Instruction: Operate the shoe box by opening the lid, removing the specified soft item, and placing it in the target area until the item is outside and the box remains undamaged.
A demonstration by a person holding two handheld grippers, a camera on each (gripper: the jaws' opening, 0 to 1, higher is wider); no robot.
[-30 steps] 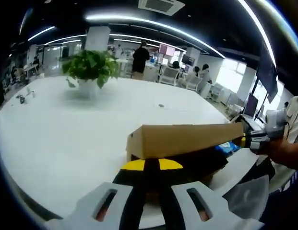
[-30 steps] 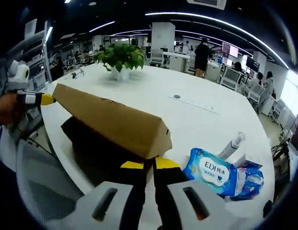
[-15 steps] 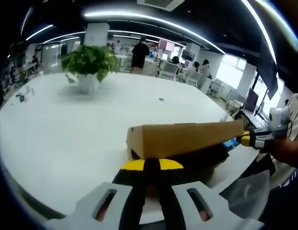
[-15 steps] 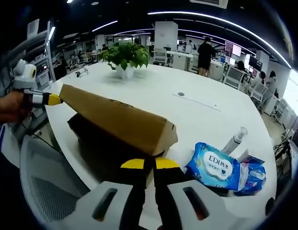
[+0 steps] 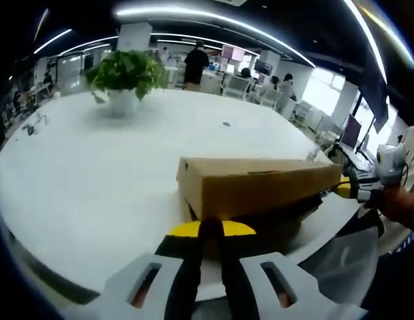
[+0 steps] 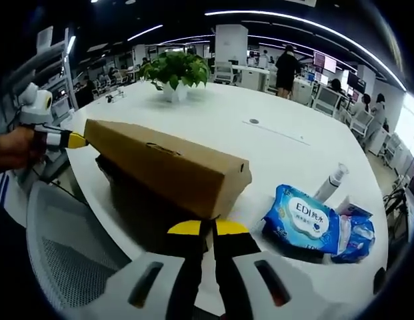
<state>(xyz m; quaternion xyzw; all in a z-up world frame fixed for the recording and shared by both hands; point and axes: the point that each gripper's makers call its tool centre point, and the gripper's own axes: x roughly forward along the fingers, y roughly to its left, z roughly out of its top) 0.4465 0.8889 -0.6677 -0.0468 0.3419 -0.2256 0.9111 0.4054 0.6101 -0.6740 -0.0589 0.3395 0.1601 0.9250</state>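
The left gripper [image 5: 211, 229] pinches one end of the cardboard lid [image 5: 260, 190], jaws pressed together on its edge, and the right gripper [image 6: 207, 228] pinches the opposite end the same way. The lid is held tilted, partly raised over the dark shoe box [image 6: 143, 210] at the near edge of the white table [image 5: 93, 173]. Just beside the box lie blue wet-wipe packs [image 6: 305, 217] and a small bottle [image 6: 329, 183], with a potted plant [image 6: 174, 73] well beyond

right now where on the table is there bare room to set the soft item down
Free: the wide white tabletop between the shoe box and the potted plant. Crowded: beside the box's other end, where the blue wipes pack and white bottle lie.
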